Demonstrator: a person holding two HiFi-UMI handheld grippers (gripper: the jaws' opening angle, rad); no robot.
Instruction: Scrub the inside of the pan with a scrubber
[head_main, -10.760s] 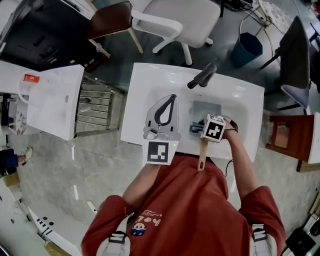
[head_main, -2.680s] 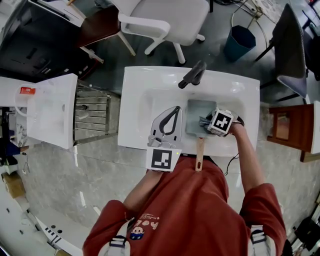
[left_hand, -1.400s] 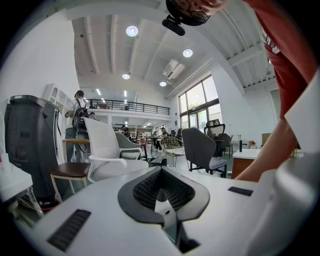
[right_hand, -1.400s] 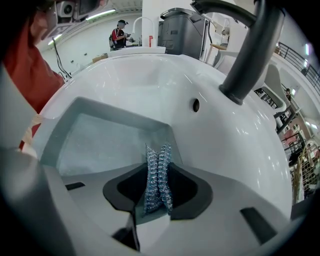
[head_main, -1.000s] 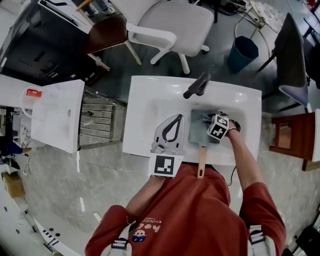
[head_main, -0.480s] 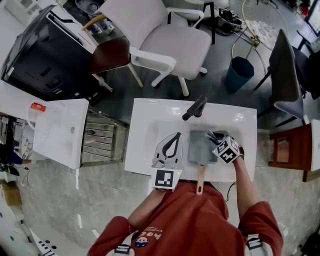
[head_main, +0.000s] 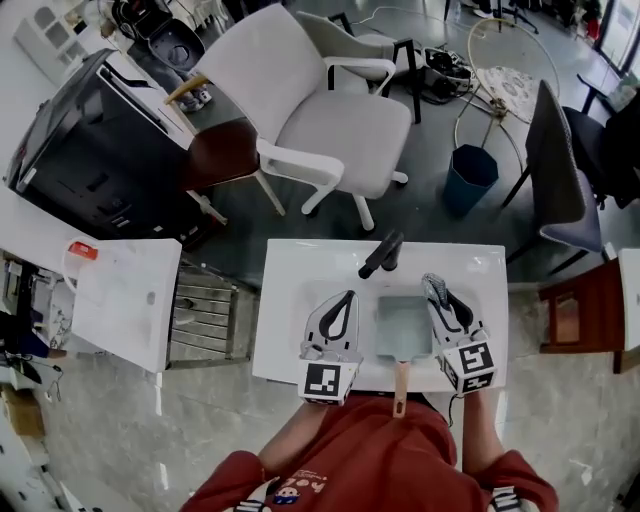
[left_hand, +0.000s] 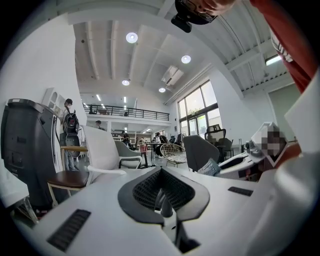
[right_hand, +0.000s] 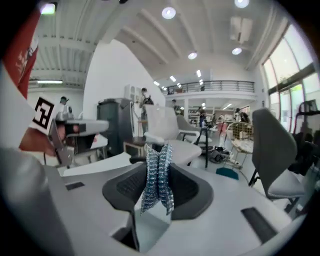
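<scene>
A square grey pan (head_main: 403, 326) with a wooden handle (head_main: 401, 378) lies in the white sink (head_main: 300, 262), its handle over the front edge. My right gripper (head_main: 432, 284) (right_hand: 156, 170) is held up to the right of the pan, shut on a blue-silver mesh scrubber (right_hand: 157, 177) that stands upright between its jaws. My left gripper (head_main: 344, 297) (left_hand: 161, 197) hovers at the left of the pan, shut with nothing in it. Both gripper views look out level across the room, so neither shows the pan.
A black faucet (head_main: 382, 255) stands at the sink's back edge. A white office chair (head_main: 330, 110) and a blue bin (head_main: 470, 178) are beyond the sink. A white counter (head_main: 125, 300) with a metal rack (head_main: 205, 310) lies to the left.
My right gripper has lifted out of the pan with the scrubber and moved to the pan's right. The head view has pulled back and takes in more of the room.
</scene>
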